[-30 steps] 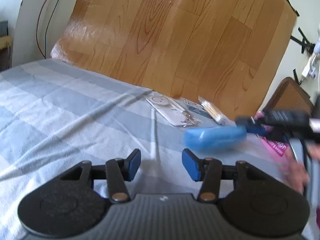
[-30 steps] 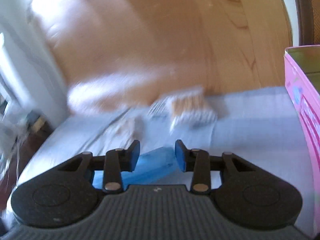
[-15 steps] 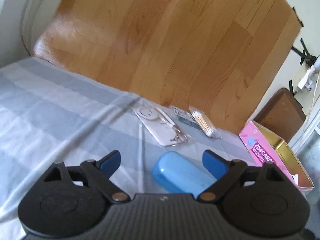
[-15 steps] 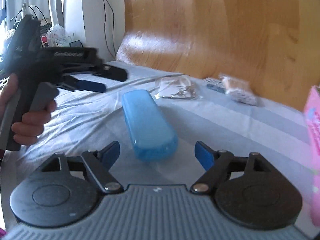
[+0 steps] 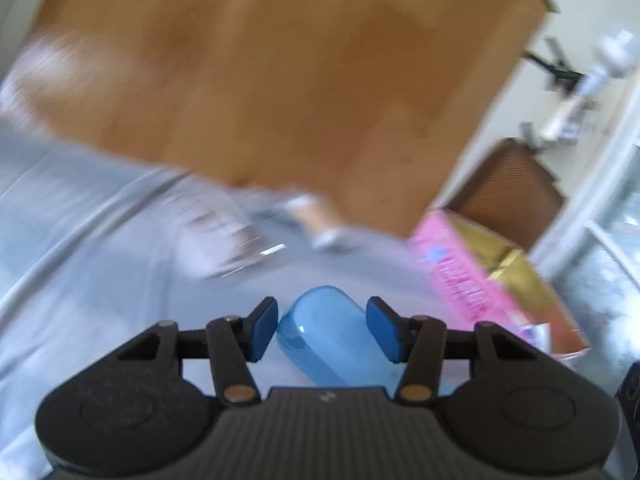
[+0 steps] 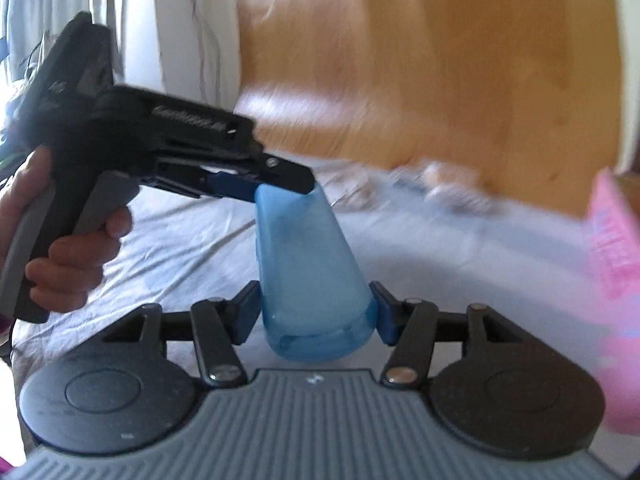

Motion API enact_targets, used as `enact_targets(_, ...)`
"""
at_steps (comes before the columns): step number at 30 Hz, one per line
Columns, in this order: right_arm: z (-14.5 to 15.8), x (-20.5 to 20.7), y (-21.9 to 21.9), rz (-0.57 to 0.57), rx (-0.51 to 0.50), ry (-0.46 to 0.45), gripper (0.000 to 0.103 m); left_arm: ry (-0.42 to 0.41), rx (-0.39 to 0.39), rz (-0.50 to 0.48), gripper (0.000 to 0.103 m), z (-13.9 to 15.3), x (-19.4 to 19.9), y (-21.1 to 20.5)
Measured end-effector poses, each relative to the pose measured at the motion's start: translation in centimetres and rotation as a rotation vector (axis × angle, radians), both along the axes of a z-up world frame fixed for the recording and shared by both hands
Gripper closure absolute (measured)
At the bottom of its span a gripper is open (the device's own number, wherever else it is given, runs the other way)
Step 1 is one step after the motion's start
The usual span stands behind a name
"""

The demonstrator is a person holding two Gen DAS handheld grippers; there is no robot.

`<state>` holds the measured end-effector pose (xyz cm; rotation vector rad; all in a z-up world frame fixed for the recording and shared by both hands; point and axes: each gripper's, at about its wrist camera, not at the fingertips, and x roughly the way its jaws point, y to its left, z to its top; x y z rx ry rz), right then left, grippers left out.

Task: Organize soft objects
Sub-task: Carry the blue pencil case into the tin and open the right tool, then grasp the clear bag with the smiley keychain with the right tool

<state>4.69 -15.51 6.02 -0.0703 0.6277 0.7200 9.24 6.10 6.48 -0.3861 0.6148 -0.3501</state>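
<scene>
Both tools are closing on the blue case (image 6: 316, 280): the right tool (image 6: 314, 314) clamps one end, the left tool (image 5: 322, 330) the other, above the bed sheet (image 6: 192, 248).

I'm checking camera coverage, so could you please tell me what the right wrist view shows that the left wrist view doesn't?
Only the right wrist view shows the person's hand gripping the left tongs at the far end of the blue case, and the right tongs closing on its near end. Only the left wrist view shows the pink box's open gold interior. Both show the case, the grey sheet and the wooden board.
</scene>
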Motion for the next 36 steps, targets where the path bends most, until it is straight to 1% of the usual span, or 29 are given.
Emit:
enact_targets(3,2.3,-1.7,-2.8,-0.062,0.011,-0.089,0.047,-0.074,0.023,-0.089,0.053,2.9,1.7,-5.5)
enact_targets(5,4.1,-2.5,-5.1,-0.140,-0.004,-0.161,0.047,-0.112,0.023,-0.160,0.053,4.5,3.4,-10.0)
enact_targets(8,5.7,-2.7,-9.1,-0.280,-0.043,-0.231,0.047,-0.117,0.002,-0.249,0.055,5.5,6.3,-16.4)
enact_targets(9,6.0,-2.5,-10.7,-0.329,-0.048,-0.239,0.047,-0.116,0.001,-0.267,0.055,5.6,7.2,-18.4)
enact_targets(11,6.2,-1.7,-13.8,-0.416,-0.036,-0.223,0.047,-0.115,0.032,-0.286,0.055,5.2,8.8,-22.2)
enact_targets(12,6.1,-1.0,-15.1,-0.451,-0.029,-0.209,0.047,-0.112,0.056,-0.277,0.053,4.8,9.6,-23.7)
enact_targets(14,5.6,0.7,-17.1,-0.510,-0.034,-0.171,0.047,-0.098,0.103,-0.246,0.051,3.9,10.4,-25.5)
enact_targets(16,4.6,2.7,-18.5,-0.562,-0.050,-0.124,0.046,-0.081,0.111,-0.237,0.051,3.1,10.5,-25.9)
enact_targets(18,3.4,4.7,-19.2,-0.611,-0.075,-0.091,0.046,-0.083,0.110,-0.231,0.049,2.7,9.8,-24.8)
enact_targets(20,2.3,6.1,-19.6,-0.631,-0.091,-0.079,0.039,-0.091,0.135,-0.207,0.048,2.5,9.0,-23.3)
enact_targets(21,2.0,6.7,-19.7,-0.645,-0.091,-0.086,0.033,-0.092,0.140,-0.195,0.048,2.5,8.5,-22.4)
enact_targets(23,1.7,7.1,-19.6,-0.668,-0.085,-0.093,0.032,-0.092,0.151,-0.173,0.048,2.4,6.9,-20.0)
enact_targets(24,1.7,7.1,-19.6,-0.684,-0.071,-0.106,0.032,-0.094,0.158,-0.161,0.047,2.3,5.8,-18.5)
enact_targets(26,2.0,6.1,-19.6,-0.715,-0.036,-0.138,0.033,-0.099,0.174,-0.130,0.041,1.9,3.1,-14.8)
enact_targets(28,2.6,4.1,-19.2,-0.736,0.014,-0.212,0.035,-0.089,0.222,-0.073,0.039,0.9,0.6,-10.6)
enact_targets(29,3.2,2.9,-18.6,-0.725,0.032,-0.252,0.037,-0.070,0.248,-0.036,0.039,0.0,-0.5,-8.0)
enact_targets(31,4.4,0.8,-16.7,-0.669,0.056,-0.316,0.042,-0.028,0.294,0.053,0.039,-1.7,-2.0,-3.2)
enact_targets(32,5.1,0.2,-15.6,-0.614,0.073,-0.323,0.043,-0.008,0.313,0.112,0.040,-2.4,-2.7,-0.6)
enact_targets(33,5.6,0.3,-14.5,-0.549,0.096,-0.298,0.045,0.009,0.317,0.159,0.040,-3.0,-3.2,1.5)
enact_targets(35,6.0,1.3,-11.5,-0.404,0.142,-0.192,0.045,0.031,0.305,0.257,0.040,-4.0,-4.3,5.7)
enact_targets(36,5.8,2.1,-9.4,-0.340,0.151,-0.144,0.045,0.031,0.306,0.298,0.040,-4.4,-4.7,6.9)
